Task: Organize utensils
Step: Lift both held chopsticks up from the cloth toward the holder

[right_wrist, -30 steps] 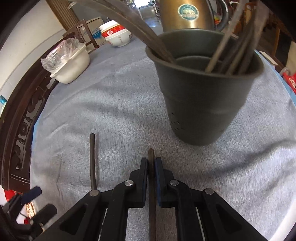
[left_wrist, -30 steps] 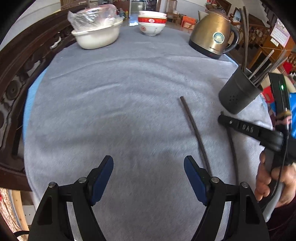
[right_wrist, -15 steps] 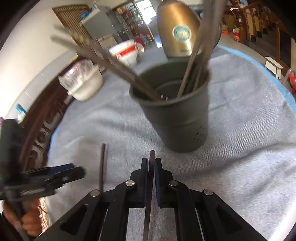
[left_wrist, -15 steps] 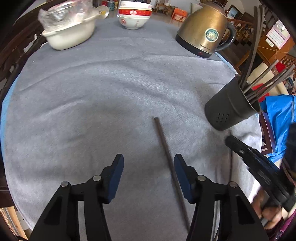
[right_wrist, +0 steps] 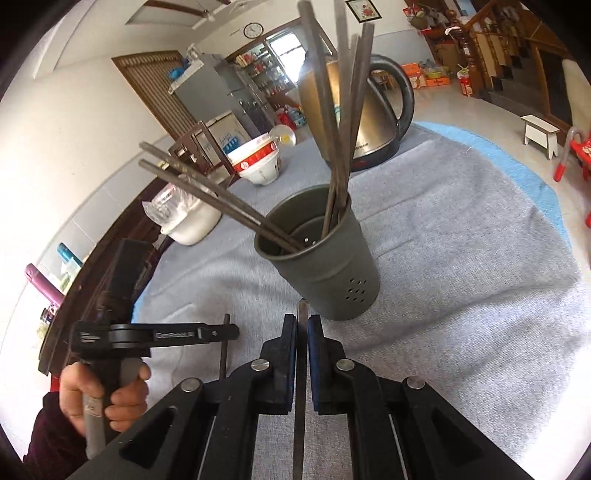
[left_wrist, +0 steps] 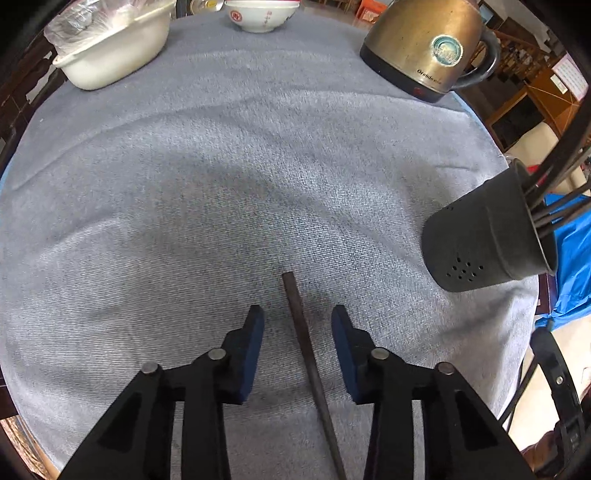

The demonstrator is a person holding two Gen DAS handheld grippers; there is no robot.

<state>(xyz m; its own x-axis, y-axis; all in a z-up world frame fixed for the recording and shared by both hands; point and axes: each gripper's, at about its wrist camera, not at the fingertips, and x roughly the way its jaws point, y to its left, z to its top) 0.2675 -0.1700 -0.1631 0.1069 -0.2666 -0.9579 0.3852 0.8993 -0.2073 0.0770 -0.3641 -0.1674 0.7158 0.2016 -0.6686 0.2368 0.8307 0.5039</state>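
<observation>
A dark chopstick [left_wrist: 301,334] lies flat on the grey cloth, running between the blue pads of my left gripper [left_wrist: 297,321]. Its jaws are closing, with a gap left on both sides of the stick. My right gripper [right_wrist: 303,328] is shut on a second chopstick [right_wrist: 301,387], lifted off the cloth just in front of the dark grey utensil holder [right_wrist: 332,273]. The holder [left_wrist: 484,240] stands upright at the table's right side with several chopsticks leaning in it. In the right wrist view, the left gripper [right_wrist: 225,334] hangs over the lying chopstick [right_wrist: 223,354], a hand on its handle.
A brass kettle [left_wrist: 424,44] stands at the back right. A white tub [left_wrist: 114,51] wrapped in plastic and red-and-white bowls [left_wrist: 260,14] sit at the far edge. A dark wooden chair back [right_wrist: 92,266] curves along the table's left side.
My left gripper slid right until the lying chopstick came between its pads, and its jaws narrowed. My right gripper rose with its chopstick and tilted up, so the holder dropped lower in view.
</observation>
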